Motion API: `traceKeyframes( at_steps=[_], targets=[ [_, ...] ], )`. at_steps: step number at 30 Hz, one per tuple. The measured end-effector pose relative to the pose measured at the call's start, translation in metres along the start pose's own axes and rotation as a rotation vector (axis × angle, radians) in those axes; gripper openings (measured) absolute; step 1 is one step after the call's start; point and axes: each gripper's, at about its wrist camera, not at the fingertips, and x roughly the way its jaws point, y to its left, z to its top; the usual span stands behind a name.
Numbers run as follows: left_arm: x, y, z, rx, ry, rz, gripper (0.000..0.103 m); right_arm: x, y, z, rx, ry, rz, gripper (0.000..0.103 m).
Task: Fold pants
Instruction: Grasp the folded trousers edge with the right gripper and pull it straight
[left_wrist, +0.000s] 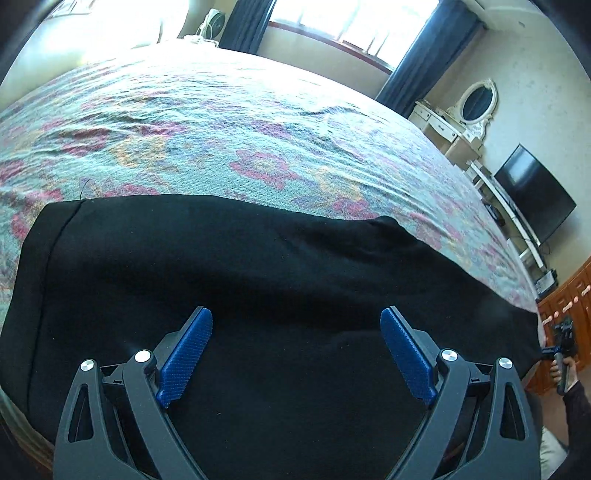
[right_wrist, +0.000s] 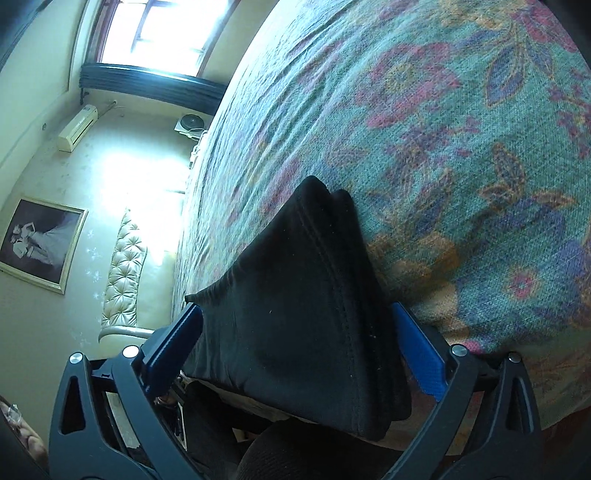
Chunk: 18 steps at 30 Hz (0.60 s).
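The left gripper (left_wrist: 296, 332) hovers with jaws spread over the black pants (left_wrist: 229, 266), which lie on the floral bedspread (left_wrist: 221, 122). The right gripper (right_wrist: 297, 332) has jaws spread wide around the pants' folded edge (right_wrist: 295, 295), pads not pressing.

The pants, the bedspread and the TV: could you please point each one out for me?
pants (left_wrist: 258, 266): left wrist view, flat middle of the black cloth.
bedspread (left_wrist: 221, 122): left wrist view, bare floral part beyond the pants.
TV (left_wrist: 535, 192): left wrist view, centre of the dark screen.
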Motion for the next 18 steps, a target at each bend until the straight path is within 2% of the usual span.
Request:
traceKeyframes(
  at_steps=[5,11,13,15,16,18],
  targets=[
    [0.008,-0.001,-0.004,0.063,-0.004,0.033,0.092,0.007,0.016,-0.002,-0.087,0.036,-0.071,0.1],
    [0.01,0.0,-0.006,0.072,0.0,0.042,0.093,0.015,0.033,-0.007,-0.135,0.068,-0.183,0.099],
    [0.009,0.001,-0.007,0.074,-0.005,0.042,0.093,0.017,0.035,-0.008,-0.126,0.064,-0.238,0.085],
    [0.009,0.0,-0.008,0.08,-0.007,0.044,0.094,0.013,0.028,-0.006,-0.079,0.046,-0.331,0.031],
    [0.009,-0.001,-0.009,0.086,-0.006,0.044,0.094,0.008,0.024,-0.005,-0.048,0.038,-0.35,0.024],
    [0.01,-0.002,-0.009,0.102,-0.002,0.043,0.097,0.006,0.018,-0.004,-0.023,0.038,-0.315,0.019]
  ],
)
